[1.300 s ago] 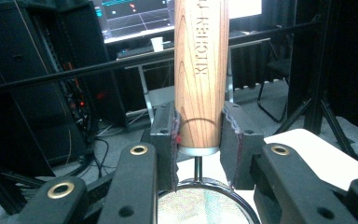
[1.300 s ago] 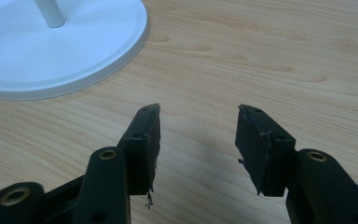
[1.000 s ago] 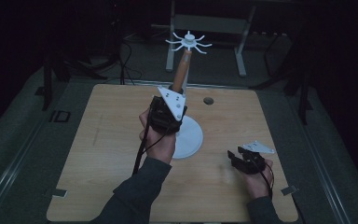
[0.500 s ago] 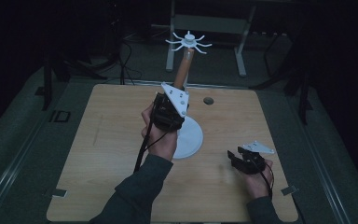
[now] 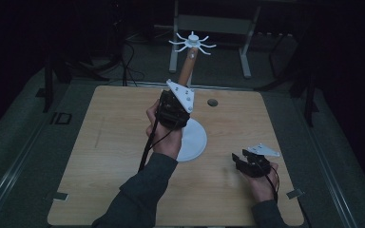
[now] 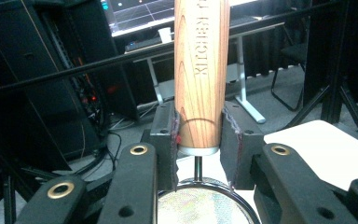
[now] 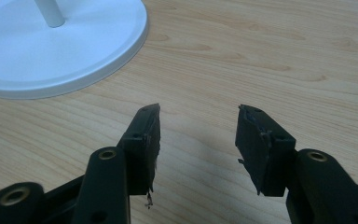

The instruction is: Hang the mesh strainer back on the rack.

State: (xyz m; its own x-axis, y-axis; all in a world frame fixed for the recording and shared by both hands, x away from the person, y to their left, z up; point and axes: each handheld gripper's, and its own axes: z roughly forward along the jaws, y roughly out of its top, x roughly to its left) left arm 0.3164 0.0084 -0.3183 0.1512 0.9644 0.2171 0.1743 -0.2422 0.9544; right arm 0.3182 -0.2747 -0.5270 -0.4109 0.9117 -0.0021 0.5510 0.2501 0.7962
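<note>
A wooden pole [image 6: 201, 70] stands upright on a round white base [image 5: 192, 140] near the middle of the tabletop [image 5: 104, 142]. The left gripper [image 6: 199, 140] has its fingers [image 6: 165, 135] clamped on the pole's lower end, one pressing each side. The right gripper [image 7: 198, 130] hovers low near the tabletop's front right corner, fingers [image 7: 144, 135] spread apart around nothing, the base just beyond them.

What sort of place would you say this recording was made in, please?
Probably a lab or recording studio, not a home: the wooden table stands alone in a dark room, with stand legs beside it, trailing floor cables, and a lit monitor on a desk behind.
</note>
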